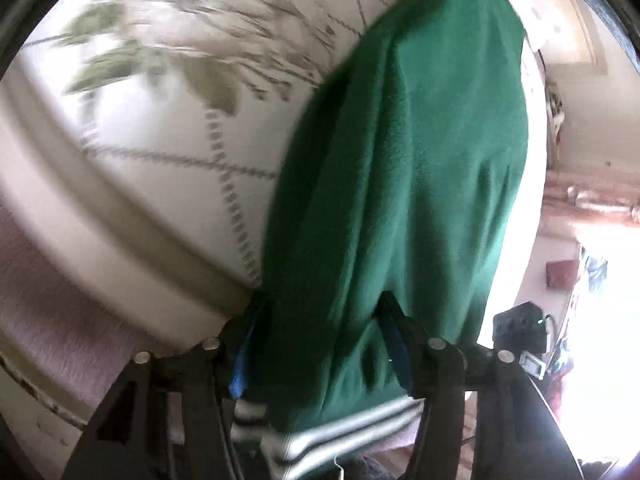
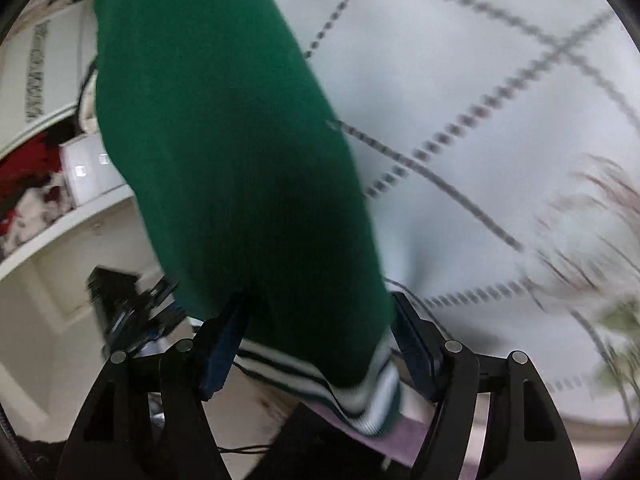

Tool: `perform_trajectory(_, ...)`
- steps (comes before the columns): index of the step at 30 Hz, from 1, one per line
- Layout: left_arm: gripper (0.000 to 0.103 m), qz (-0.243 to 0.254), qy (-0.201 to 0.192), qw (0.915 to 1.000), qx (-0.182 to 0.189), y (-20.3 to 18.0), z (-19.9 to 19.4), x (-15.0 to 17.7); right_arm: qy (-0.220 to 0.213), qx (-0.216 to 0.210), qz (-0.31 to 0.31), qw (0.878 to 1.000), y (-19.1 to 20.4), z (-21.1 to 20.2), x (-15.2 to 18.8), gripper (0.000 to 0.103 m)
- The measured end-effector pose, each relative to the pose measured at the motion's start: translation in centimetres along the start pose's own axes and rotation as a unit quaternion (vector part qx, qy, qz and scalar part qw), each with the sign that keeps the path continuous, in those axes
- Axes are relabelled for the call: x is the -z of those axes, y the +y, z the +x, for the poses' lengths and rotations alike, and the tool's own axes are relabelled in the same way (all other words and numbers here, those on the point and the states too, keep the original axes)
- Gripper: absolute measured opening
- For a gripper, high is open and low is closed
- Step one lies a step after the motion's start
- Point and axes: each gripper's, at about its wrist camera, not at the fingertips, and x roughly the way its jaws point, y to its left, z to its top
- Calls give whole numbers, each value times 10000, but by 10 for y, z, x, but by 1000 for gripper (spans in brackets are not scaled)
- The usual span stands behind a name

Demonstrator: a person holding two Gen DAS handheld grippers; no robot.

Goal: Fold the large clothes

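A large dark green sweater [image 1: 408,168] with a white-and-green striped hem [image 1: 340,436] hangs stretched above a white bedspread [image 1: 168,128]. My left gripper [image 1: 320,312] is shut on the sweater near its hem, fabric bunched between the fingers. In the right wrist view the same sweater [image 2: 224,152] runs up and away from my right gripper [image 2: 320,308], which is shut on it just above the striped hem [image 2: 360,400]. The far end of the sweater is out of sight at the top of both views.
The bedspread [image 2: 480,100] has dotted grid lines and a leaf print [image 1: 168,56]. White shelves [image 2: 60,208] with red and white clothes stand left in the right wrist view. A bright window area [image 1: 600,280] and a black device [image 1: 520,332] lie to the right.
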Motion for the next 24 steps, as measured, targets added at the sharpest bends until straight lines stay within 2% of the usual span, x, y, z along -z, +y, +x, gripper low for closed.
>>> perform_trajectory(2,64,146,-16,9999,-6,-5,1,-4,70,-252,27,9997,-2,4,0,74)
perform_trajectory(7,63,407,-232,9989,-43,-14,-15,-9,147,-662,33,9977,2,24,4,73)
perform_trajectory(8,60,442,-326,9985,-90,-14,-19,-8,118,-652,10,9978,5,35,8,66)
perform_trajectory(9,43,482,-392,9980,-126,-23,-22,-3,91,-657,34,9978,4,35,9,42)
perform_trajectory(10,34,549,-460,9972,-215,-25,-26,0,77,-744,103,9971,5,38,10,33)
perform_trajectory(11,23,600,-502,9965,-311,-27,-29,2,20,-800,172,9966,7,40,11,28)
perform_trajectory(12,16,613,-525,9964,-275,-28,-35,4,-34,-766,182,9969,10,40,15,25)
perform_trajectory(14,13,631,-578,9962,-174,-31,-50,11,-113,-781,262,9965,14,38,25,22)
perform_trajectory(17,11,640,-433,9968,-179,-36,-71,24,-43,-908,514,9945,20,19,56,19)
perform_trajectory(22,11,391,282,9988,-65,-43,-126,75,419,-735,749,9936,41,-18,132,19)
perform_trajectory(24,10,162,518,9985,54,-44,-146,91,594,-817,948,9904,46,-39,165,19)
